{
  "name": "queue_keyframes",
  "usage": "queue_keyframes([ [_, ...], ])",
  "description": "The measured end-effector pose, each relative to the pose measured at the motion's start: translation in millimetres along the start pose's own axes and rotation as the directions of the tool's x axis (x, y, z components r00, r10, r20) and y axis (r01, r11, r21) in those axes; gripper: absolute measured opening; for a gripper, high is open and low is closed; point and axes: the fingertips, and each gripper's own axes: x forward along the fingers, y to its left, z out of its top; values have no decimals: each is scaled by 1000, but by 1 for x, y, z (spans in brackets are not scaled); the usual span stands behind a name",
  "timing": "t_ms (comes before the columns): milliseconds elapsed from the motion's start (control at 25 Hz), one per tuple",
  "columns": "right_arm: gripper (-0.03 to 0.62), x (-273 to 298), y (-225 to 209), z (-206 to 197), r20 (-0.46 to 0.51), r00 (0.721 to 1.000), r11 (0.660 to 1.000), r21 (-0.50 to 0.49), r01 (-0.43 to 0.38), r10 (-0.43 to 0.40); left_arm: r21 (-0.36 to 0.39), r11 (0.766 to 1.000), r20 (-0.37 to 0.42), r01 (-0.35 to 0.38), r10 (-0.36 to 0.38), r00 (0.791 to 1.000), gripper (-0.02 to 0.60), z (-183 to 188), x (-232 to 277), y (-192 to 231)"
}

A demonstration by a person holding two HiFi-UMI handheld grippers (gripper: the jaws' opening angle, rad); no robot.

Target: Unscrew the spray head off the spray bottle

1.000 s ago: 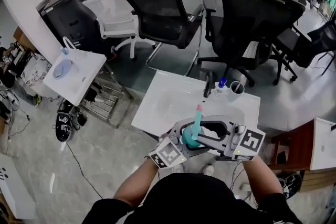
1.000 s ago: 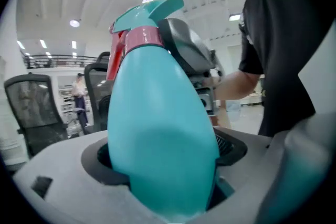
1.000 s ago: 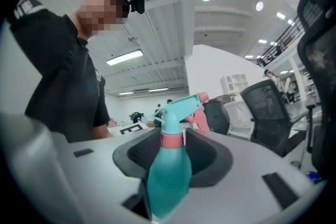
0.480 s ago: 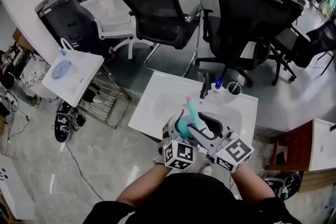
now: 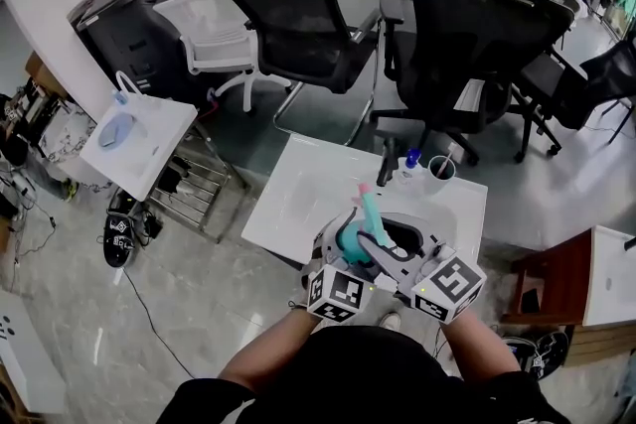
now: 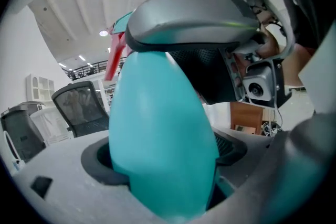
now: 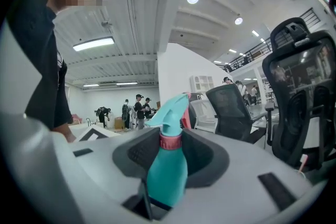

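A teal spray bottle (image 5: 350,237) with a pink collar (image 7: 170,141) and a teal spray head (image 5: 369,208) is held up above the near edge of the white table (image 5: 298,194). My left gripper (image 5: 343,251) is shut on the bottle's body (image 6: 163,139), which fills the left gripper view. My right gripper (image 5: 374,239) reaches in from the right. Its jaws are closing, and its pads (image 7: 142,152) sit against the collar just under the spray head (image 7: 170,113). The bottle leans a little away from me.
At the table's far edge stand a dark object (image 5: 386,159), a small blue-capped bottle (image 5: 412,157) and a cup (image 5: 442,167). Black office chairs (image 5: 298,15) crowd behind the table. A small white side table (image 5: 139,139) is at left, wooden furniture (image 5: 556,283) at right.
Both grippers have shifted left and turned, so the marker cubes now sit close together near me. The bottle has leaned over and moved with them. The right jaws let go and took hold again.
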Motion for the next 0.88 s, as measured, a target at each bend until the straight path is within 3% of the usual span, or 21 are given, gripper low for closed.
queue_keyframes([
  [200, 137, -13, 4, 8, 20, 995, 995, -6, -96, 96, 12, 986, 86, 168, -169, 982, 468, 16, -10, -19],
  [320, 137, -21, 12, 15, 31, 984, 983, -45, -176, 177, 53, 960, 117, 273, -278, 953, 468, 26, -19, -30],
  [400, 137, -26, 19, 20, 34, 971, 969, -70, -235, 238, 88, 933, 142, 350, -359, 922, 468, 35, -26, -39],
  [560, 137, -34, 38, 27, 20, 937, 936, -48, -349, 350, 137, 841, 187, 523, -541, 820, 468, 49, -43, -58],
  [640, 137, -40, 46, 27, 13, 910, 909, -58, -412, 414, 151, 771, 198, 618, -636, 746, 468, 51, -55, -69],
  [760, 138, -48, 52, 31, 41, 857, 857, -69, -511, 514, 152, 657, 238, 738, -749, 618, 468, 57, -74, -80],
  [800, 138, -50, 50, 31, 58, 846, 847, -78, -526, 530, 139, 639, 260, 756, -760, 595, 468, 59, -77, -79],
  [840, 139, -50, 46, 32, 76, 843, 846, -80, -528, 533, 122, 639, 279, 760, -757, 591, 468, 61, -77, -77],
  [880, 140, -49, 41, 32, 93, 846, 851, -72, -521, 526, 105, 650, 293, 753, -744, 601, 466, 62, -75, -74],
])
